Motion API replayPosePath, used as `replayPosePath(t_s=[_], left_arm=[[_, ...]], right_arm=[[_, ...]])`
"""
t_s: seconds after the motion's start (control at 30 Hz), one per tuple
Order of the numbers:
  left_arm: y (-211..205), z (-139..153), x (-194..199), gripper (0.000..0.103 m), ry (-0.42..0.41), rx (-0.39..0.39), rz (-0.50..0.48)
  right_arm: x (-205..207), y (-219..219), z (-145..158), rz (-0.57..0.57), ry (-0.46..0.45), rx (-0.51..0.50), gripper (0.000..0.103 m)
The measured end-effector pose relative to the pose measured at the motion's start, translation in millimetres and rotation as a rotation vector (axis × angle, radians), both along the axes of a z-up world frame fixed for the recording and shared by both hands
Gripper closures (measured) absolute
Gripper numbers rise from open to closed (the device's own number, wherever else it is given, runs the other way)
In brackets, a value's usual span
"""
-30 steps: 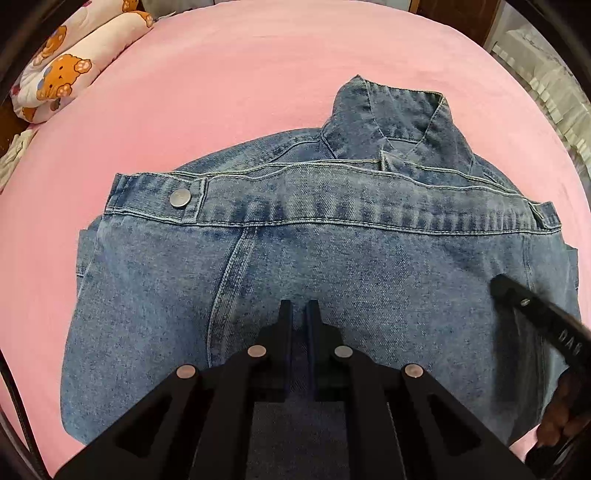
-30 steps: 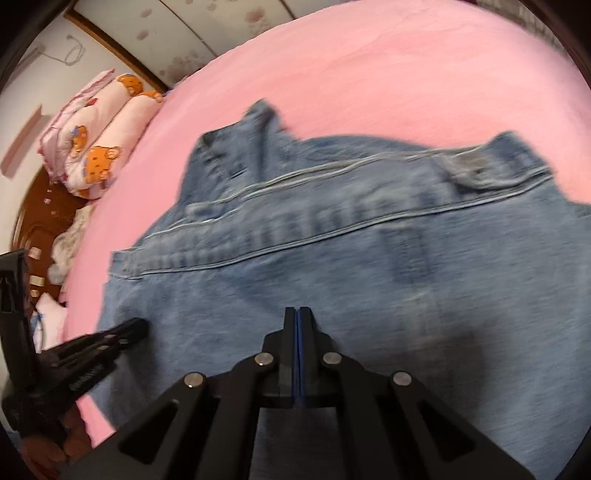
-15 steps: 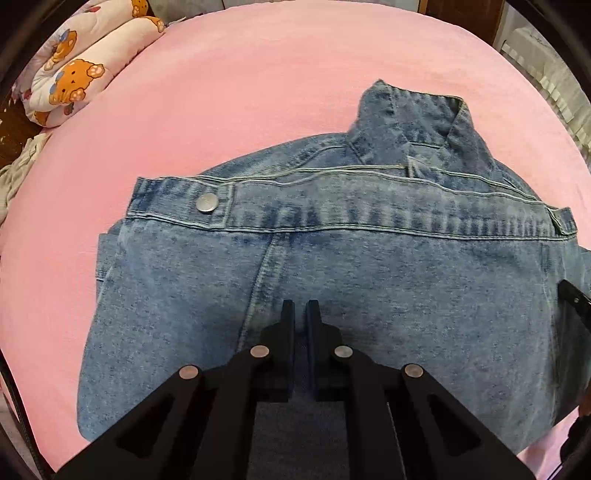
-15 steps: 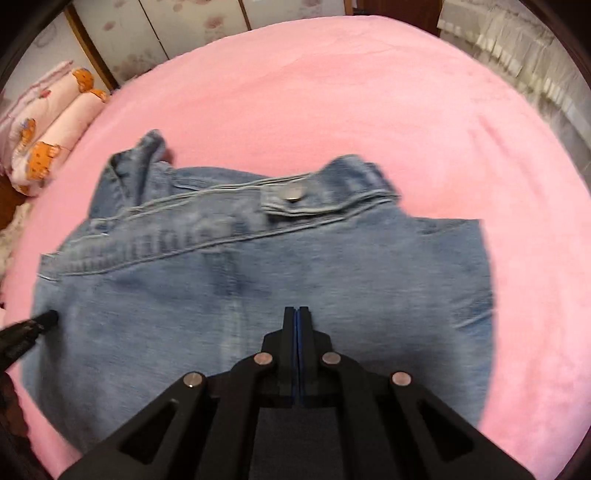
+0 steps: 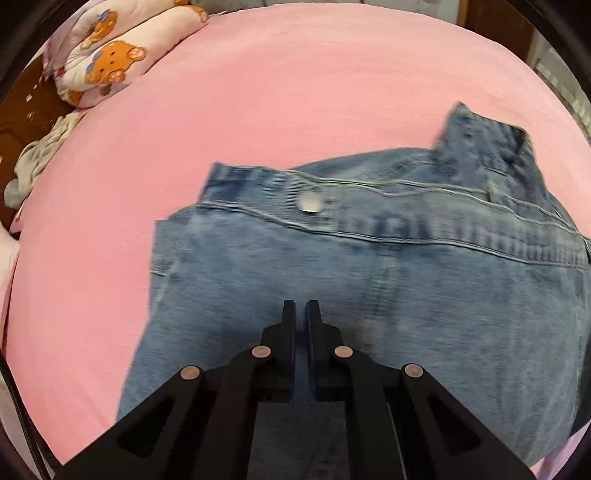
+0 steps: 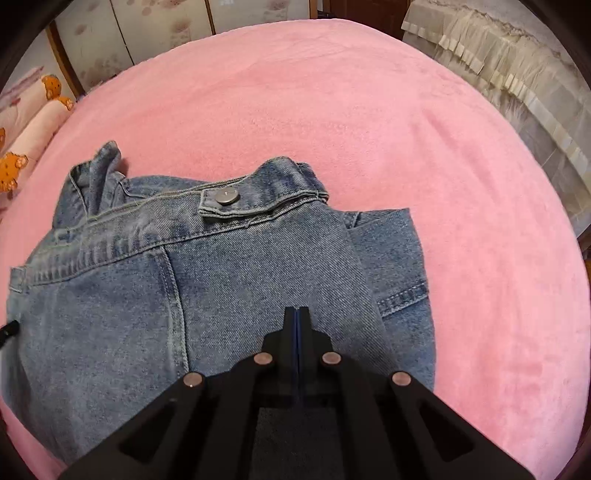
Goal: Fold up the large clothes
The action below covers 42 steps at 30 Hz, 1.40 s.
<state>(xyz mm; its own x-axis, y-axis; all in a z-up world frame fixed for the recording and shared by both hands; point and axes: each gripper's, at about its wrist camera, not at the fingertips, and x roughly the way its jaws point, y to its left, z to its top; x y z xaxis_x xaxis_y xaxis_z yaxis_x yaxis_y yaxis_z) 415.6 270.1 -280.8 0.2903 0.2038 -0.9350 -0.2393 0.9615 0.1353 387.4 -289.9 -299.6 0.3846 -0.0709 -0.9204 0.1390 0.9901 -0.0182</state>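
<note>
A blue denim jacket (image 5: pixel 406 288) lies folded on the pink bed cover (image 5: pixel 258 110), hem band with a metal button (image 5: pixel 310 202) turned up over the body and the collar (image 5: pixel 484 144) sticking out behind. It also shows in the right wrist view (image 6: pixel 207 288), with its button (image 6: pixel 227 195) and collar (image 6: pixel 92 177). My left gripper (image 5: pixel 301 308) hovers over the jacket's left part, jaws nearly together with a thin gap, holding nothing. My right gripper (image 6: pixel 297 314) is shut and empty over the jacket's right part. The left gripper's tip (image 6: pixel 9 328) shows at the left edge.
Bear-print pillows (image 5: pixel 110 62) and a grey cloth (image 5: pixel 33 162) lie at the bed's far left. A cream fringed cover (image 6: pixel 517 92) hangs beyond the bed's right edge. Wardrobe doors (image 6: pixel 147 29) stand behind the bed.
Both grippers have swung apart: the left view has shifted left, the right view right. The right gripper has left the left view. The jacket lies as before.
</note>
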Motion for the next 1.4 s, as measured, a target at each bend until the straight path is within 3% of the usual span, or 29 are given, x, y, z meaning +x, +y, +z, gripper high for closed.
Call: replayPosePath(t_s=[0.17, 0.33, 0.53, 0.6, 0.77, 0.87, 0.97, 1.07, 1.13, 1.27, 1.3, 1.4], left_arm=[[38, -7, 1, 0.098, -0.006, 0.056, 0.026], [80, -20, -3, 0.098, 0.014, 0.134, 0.046], [111, -9, -8, 0.097, 0.008, 0.2, 0.077], [120, 2, -13, 0.097, -0.017, 0.139, 0.098], [130, 26, -32, 0.088, -0.072, -0.163, 0.126], [118, 25, -38, 0.083, -0.078, -0.367, 0.084], [84, 14, -47, 0.081, -0.055, -0.521, 0.034], [58, -1, -53, 0.081, -0.026, -0.555, -0.004], [46, -12, -55, 0.081, -0.019, -0.534, 0.004], [43, -15, -65, 0.082, -0.072, -0.496, 0.034], [50, -16, -68, 0.082, -0.07, -0.438, 0.058], [56, -18, -85, 0.082, -0.074, -0.406, 0.045]], right_arm=[[-6, 16, 1, 0.003, 0.014, -0.132, 0.103], [-13, 9, 5, -0.093, 0.023, -0.182, 0.103], [-16, 11, 21, -0.194, 0.02, -0.163, 0.103], [-18, 19, 28, -0.195, 0.005, -0.11, 0.103], [-29, 76, 32, -0.07, 0.022, 0.133, 0.103], [-41, 126, 21, 0.06, 0.056, 0.307, 0.103], [-56, 180, 3, 0.17, 0.105, 0.445, 0.103], [-67, 207, -4, 0.244, 0.09, 0.452, 0.103], [-65, 207, -8, 0.24, 0.092, 0.44, 0.103], [-61, 173, -14, 0.186, 0.113, 0.515, 0.103], [-61, 161, -13, 0.177, 0.103, 0.51, 0.103], [-65, 125, -6, 0.127, 0.094, 0.396, 0.103]])
